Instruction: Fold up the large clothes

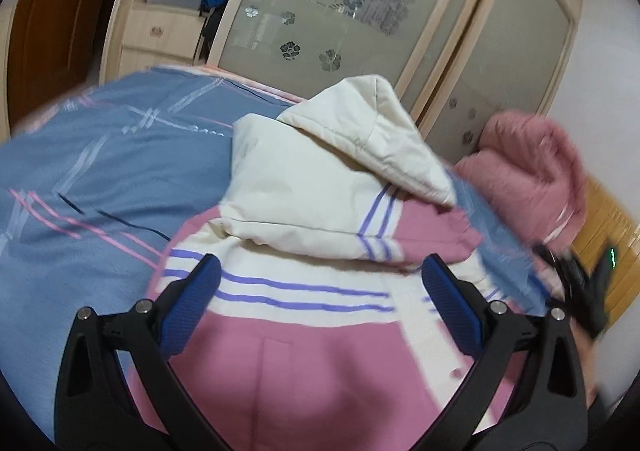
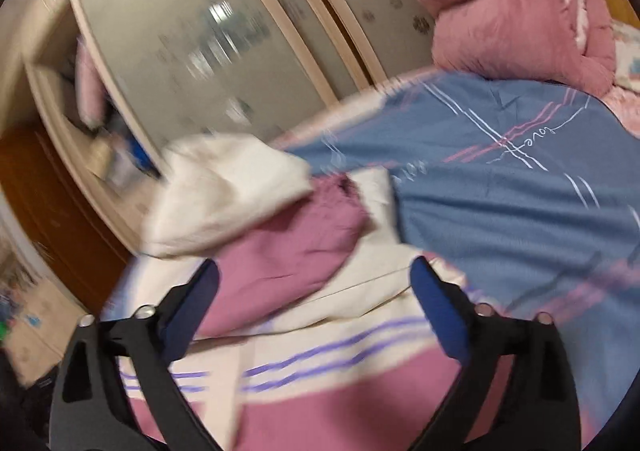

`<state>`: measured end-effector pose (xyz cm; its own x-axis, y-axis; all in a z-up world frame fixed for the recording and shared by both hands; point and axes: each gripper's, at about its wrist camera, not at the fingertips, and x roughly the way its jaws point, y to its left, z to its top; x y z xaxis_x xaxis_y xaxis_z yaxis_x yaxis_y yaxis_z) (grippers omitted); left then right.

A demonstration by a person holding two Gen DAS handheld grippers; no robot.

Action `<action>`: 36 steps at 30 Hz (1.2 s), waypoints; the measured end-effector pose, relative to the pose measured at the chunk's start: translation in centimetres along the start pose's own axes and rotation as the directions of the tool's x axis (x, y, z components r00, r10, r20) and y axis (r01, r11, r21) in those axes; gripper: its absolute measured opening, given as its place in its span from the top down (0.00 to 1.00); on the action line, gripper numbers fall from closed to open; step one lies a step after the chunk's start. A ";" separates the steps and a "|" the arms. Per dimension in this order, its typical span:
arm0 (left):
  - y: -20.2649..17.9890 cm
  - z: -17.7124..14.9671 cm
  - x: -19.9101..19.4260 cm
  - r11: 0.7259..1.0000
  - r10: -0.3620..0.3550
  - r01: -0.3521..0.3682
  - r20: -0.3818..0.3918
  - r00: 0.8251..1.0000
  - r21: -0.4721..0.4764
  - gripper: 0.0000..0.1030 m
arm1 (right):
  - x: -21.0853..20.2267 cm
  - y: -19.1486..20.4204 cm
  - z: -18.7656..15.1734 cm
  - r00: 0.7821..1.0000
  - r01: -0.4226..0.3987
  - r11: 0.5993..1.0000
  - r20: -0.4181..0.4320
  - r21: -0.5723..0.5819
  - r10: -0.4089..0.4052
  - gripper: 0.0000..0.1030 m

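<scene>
Now, starting at my left, my left gripper (image 1: 320,291) hangs over the jacket (image 1: 304,351) with its jaws spread wide and nothing between them. The jacket lies on the bed (image 1: 80,179), pink in the body with a cream band and purple stripes across it, and its cream hood (image 1: 360,139) is flopped up toward the wardrobe (image 1: 320,11). Blue bedding with pink and white lines spreads out to the left of the jacket. Further right a pink quilt (image 1: 532,171) is heaped near the bed's edge. My right gripper (image 2: 316,291) hovers over the same jacket, jaws likewise wide apart and holding nothing; in its view the hood (image 2: 224,191) is blurred, a pink fold sits just beside it, and the quilt (image 2: 512,11) lies well beyond on the bed (image 2: 520,211).
</scene>
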<state>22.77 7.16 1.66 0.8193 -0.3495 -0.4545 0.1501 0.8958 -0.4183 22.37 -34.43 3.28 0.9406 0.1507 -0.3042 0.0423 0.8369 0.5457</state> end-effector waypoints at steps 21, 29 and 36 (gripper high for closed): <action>1.6 4.4 13.3 0.681 -0.459 0.360 0.011 0.888 -0.638 0.02 | -1.5 1.4 -0.4 0.975 -0.188 0.980 -0.110 0.071 0.195 0.01; 0.3 10.6 22.7 0.787 -0.242 0.148 -0.080 0.967 -0.599 0.02 | -1.5 -0.5 -0.1 0.965 -0.196 0.972 -0.150 0.130 0.214 0.01; -0.1 11.6 26.8 0.778 -0.242 0.153 -0.065 0.968 -0.609 0.54 | -1.0 -0.2 -0.3 0.959 -0.198 0.973 -0.182 0.115 0.217 0.01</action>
<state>51.11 0.87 -1.36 0.7208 -0.5730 -0.3901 -0.0947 0.4761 -0.8743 21.36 -34.61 3.26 0.8501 0.4217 -0.3155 -0.1064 0.7242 0.6814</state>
